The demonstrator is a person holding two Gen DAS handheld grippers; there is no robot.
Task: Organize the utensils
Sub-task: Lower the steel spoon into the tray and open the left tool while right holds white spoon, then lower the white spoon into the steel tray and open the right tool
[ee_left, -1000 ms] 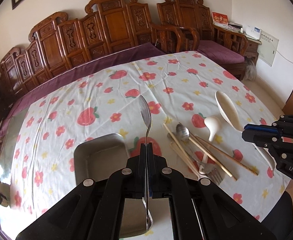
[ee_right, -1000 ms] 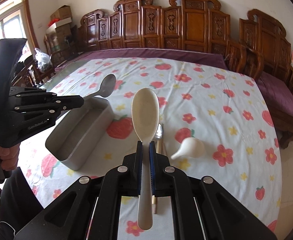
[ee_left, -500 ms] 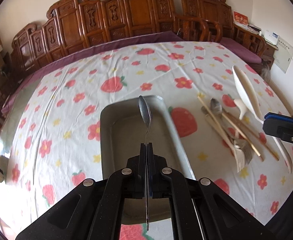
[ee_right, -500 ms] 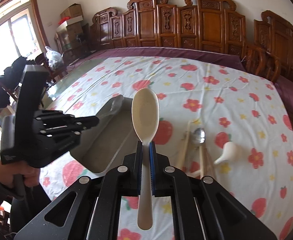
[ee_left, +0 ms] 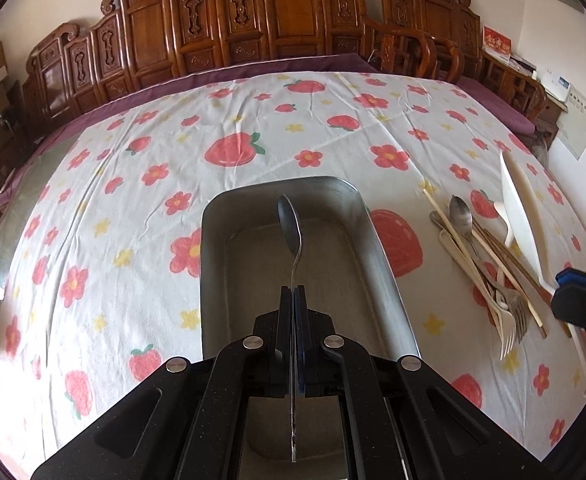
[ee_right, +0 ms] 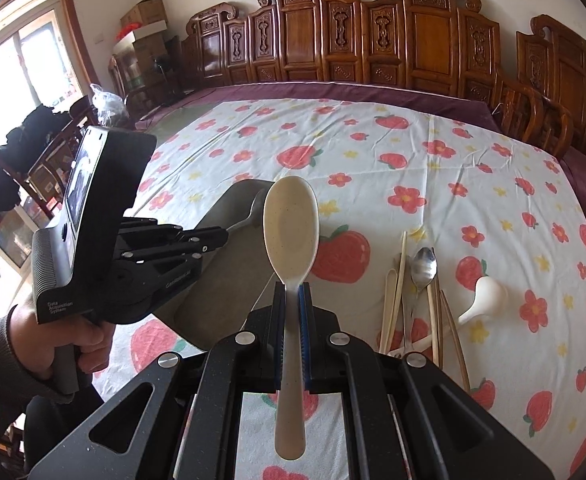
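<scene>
Left gripper (ee_left: 293,290) clamped on steel spoon (ee_left: 291,224) above metal tray (ee_left: 381,264); right gripper (ee_right: 292,286) clamped on cream spoon (ee_right: 291,224). "Data Acquisition System" printed on left handle.

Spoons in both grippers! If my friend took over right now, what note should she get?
Left gripper: shut on the metal spoon, held over the steel tray, not yet dropped.
Right gripper: shut on the cream rice paddle, held in the air just right of the tray.
Left on the tablecloth, right of the tray: a pile of utensils with chopsticks, forks and a metal spoon, plus a white soup spoon.
Done: nothing visible lying in the tray.
Left: release both spoons into the tray, then fetch the pile.
</scene>
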